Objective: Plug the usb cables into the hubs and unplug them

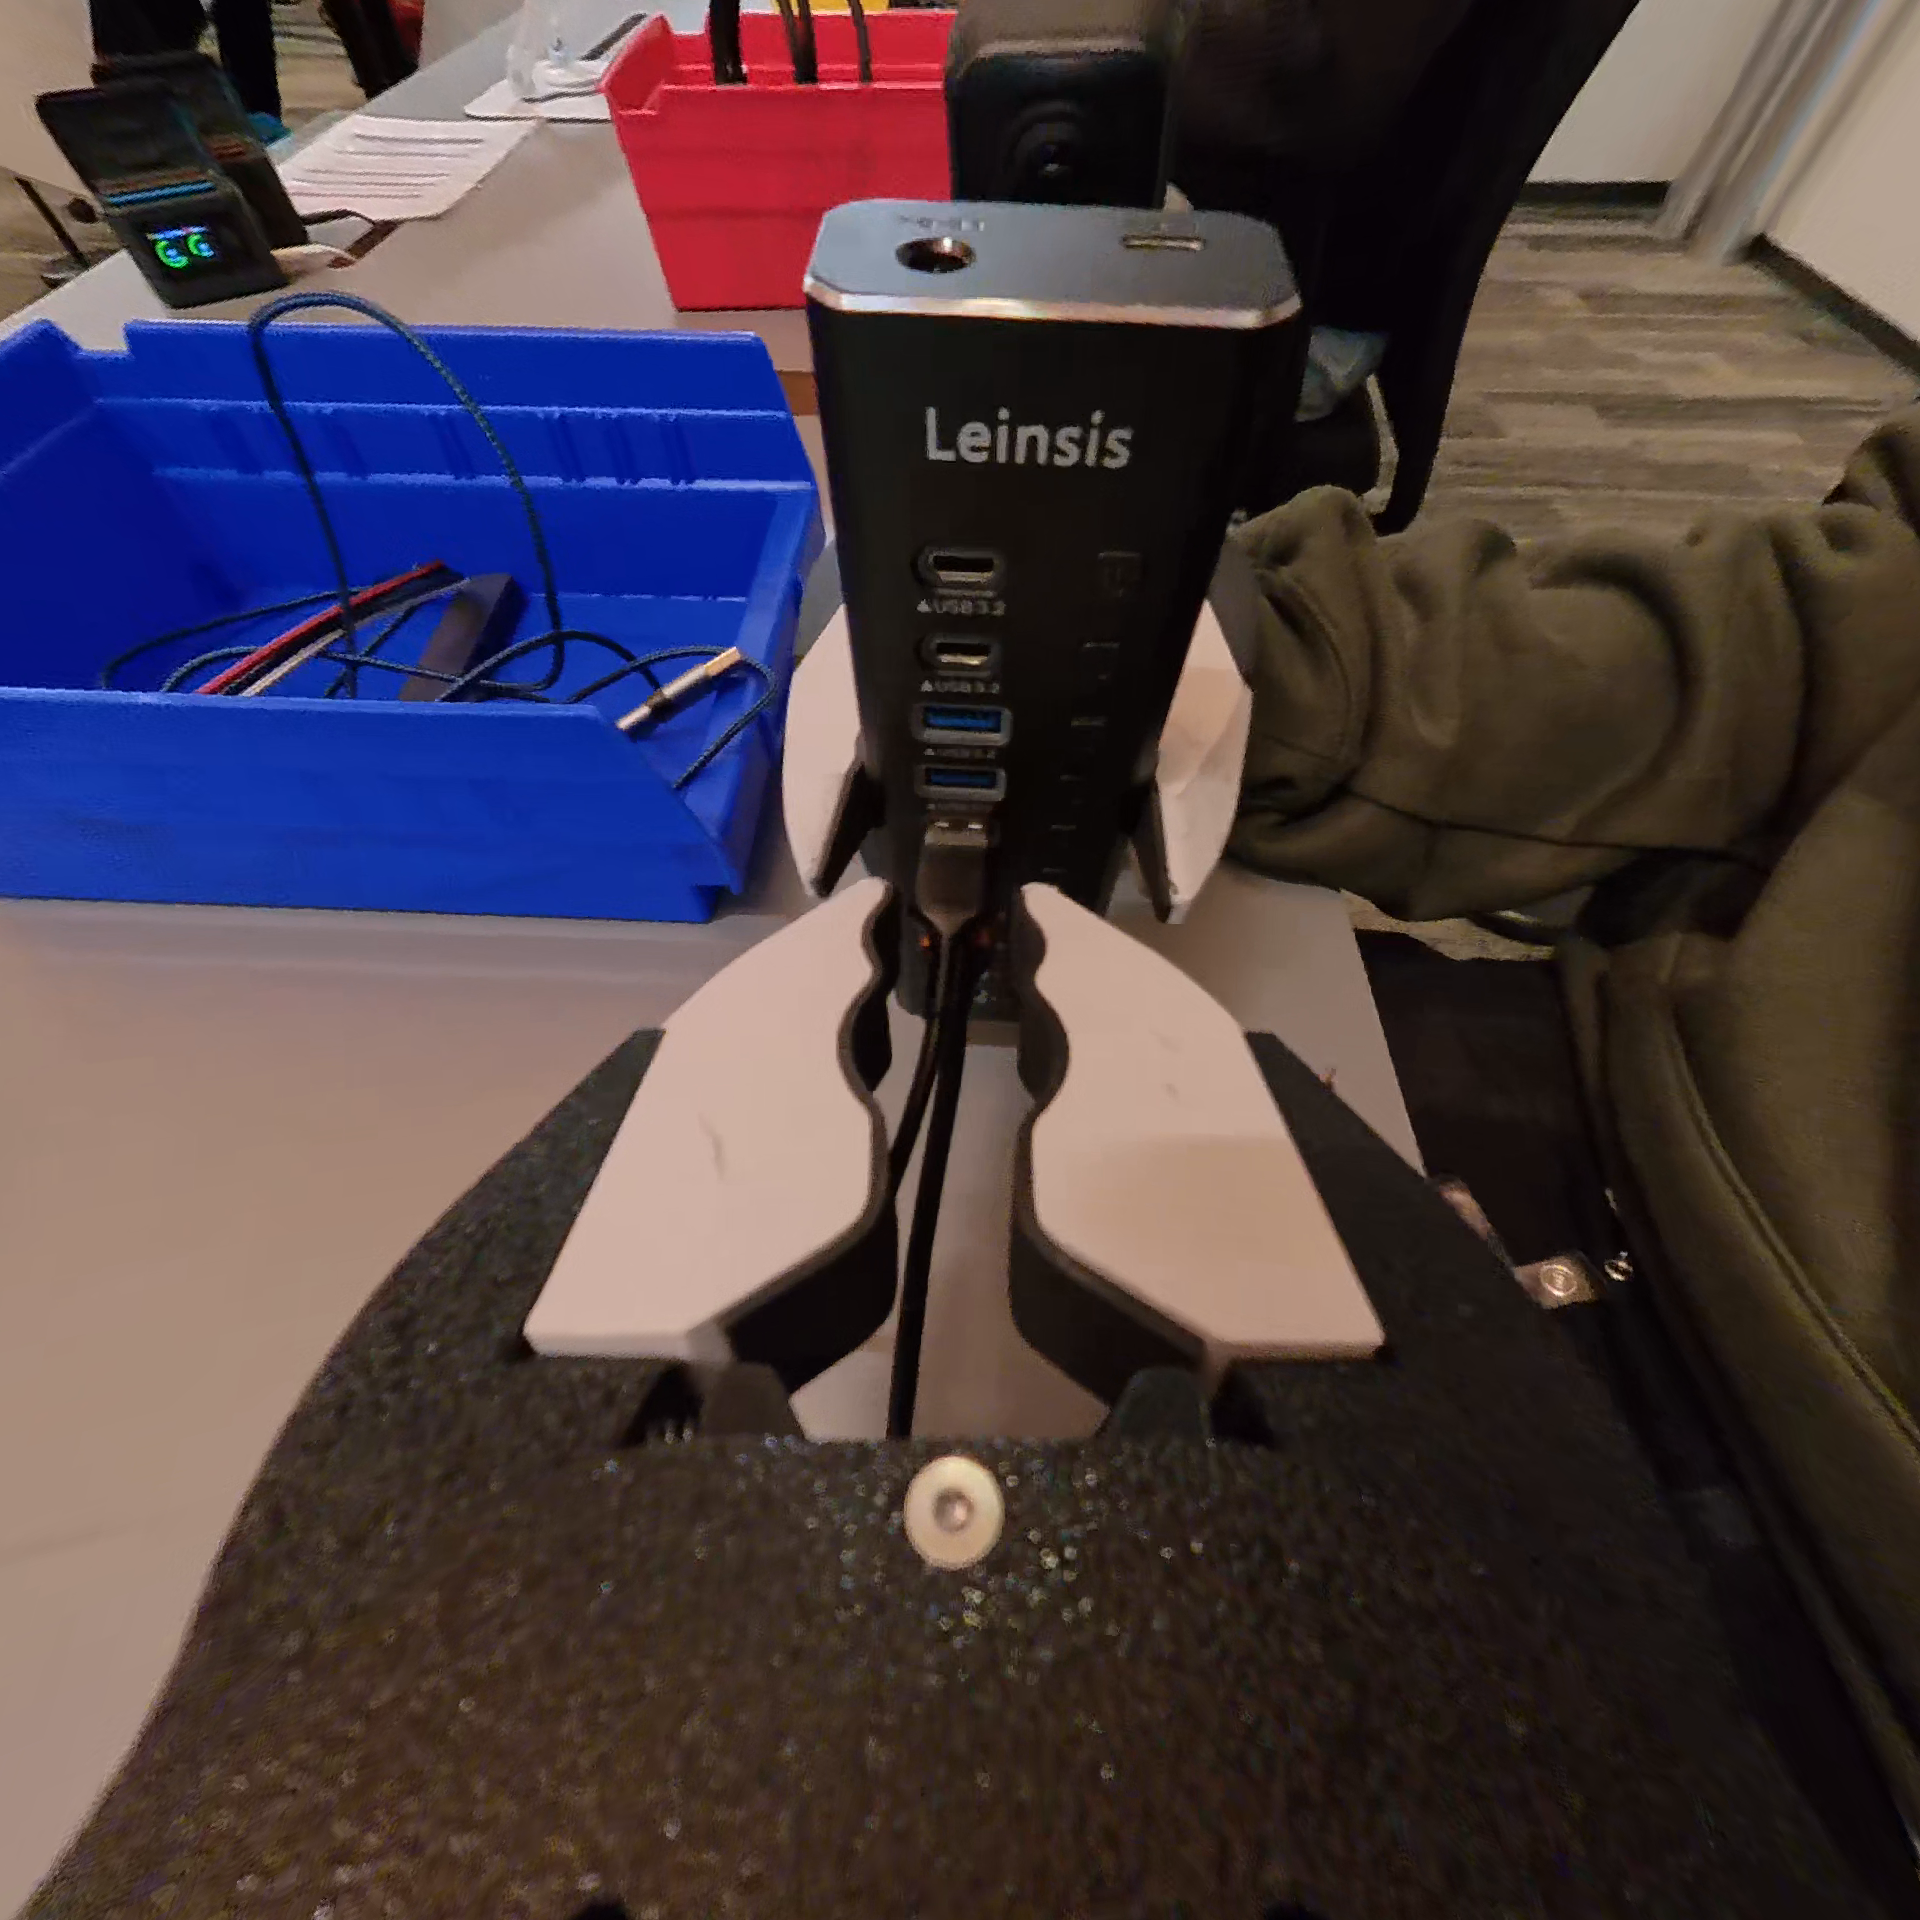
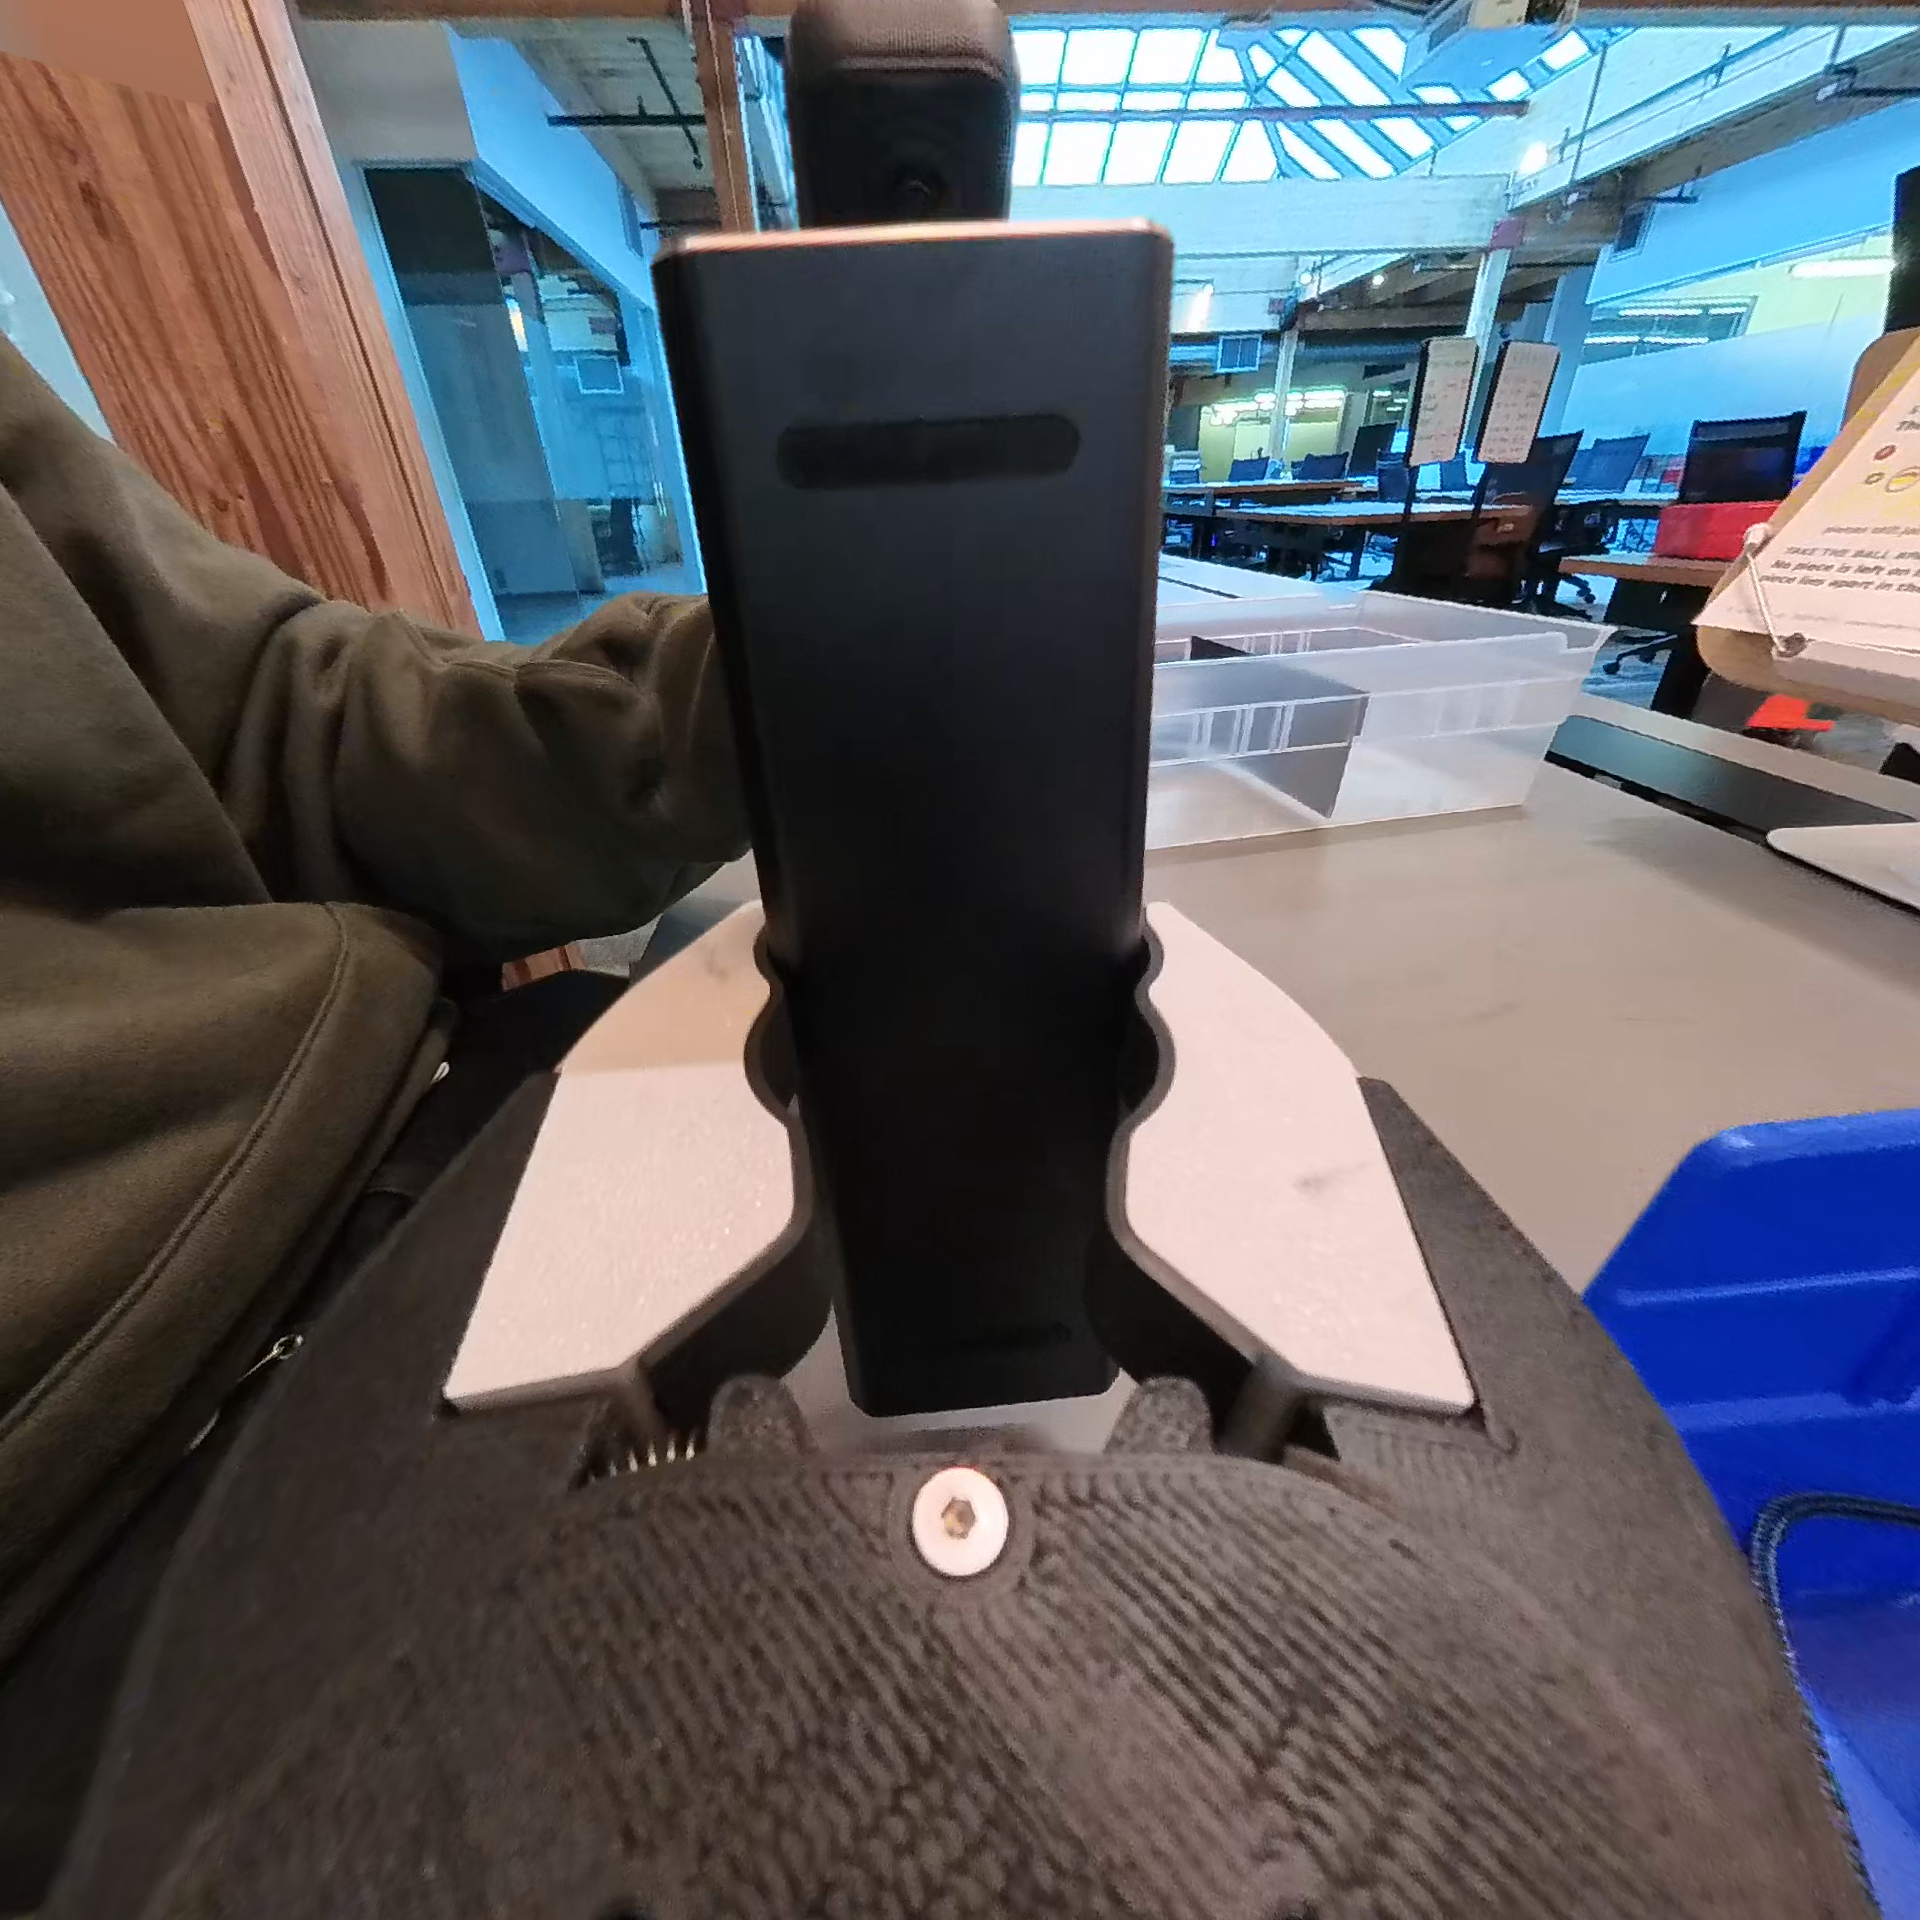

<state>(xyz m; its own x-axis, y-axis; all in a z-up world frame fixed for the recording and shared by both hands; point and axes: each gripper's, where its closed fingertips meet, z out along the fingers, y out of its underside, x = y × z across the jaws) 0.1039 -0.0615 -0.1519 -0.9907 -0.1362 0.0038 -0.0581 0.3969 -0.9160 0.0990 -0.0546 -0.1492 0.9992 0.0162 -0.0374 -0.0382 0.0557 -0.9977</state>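
A blue plastic bin on the grey tabletop holds loose dark braided cables; a red plastic bin stands farther back. The right tongs pinch the upright black rectangular USB hub. The left tongs are spread slightly around the black USB plug seated in the hub's lower port, not gripping it.

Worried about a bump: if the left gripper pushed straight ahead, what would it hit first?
The plug seated in the black hub, right at the left gripper fingertips; then the hub's face. Depth is hard to judge.
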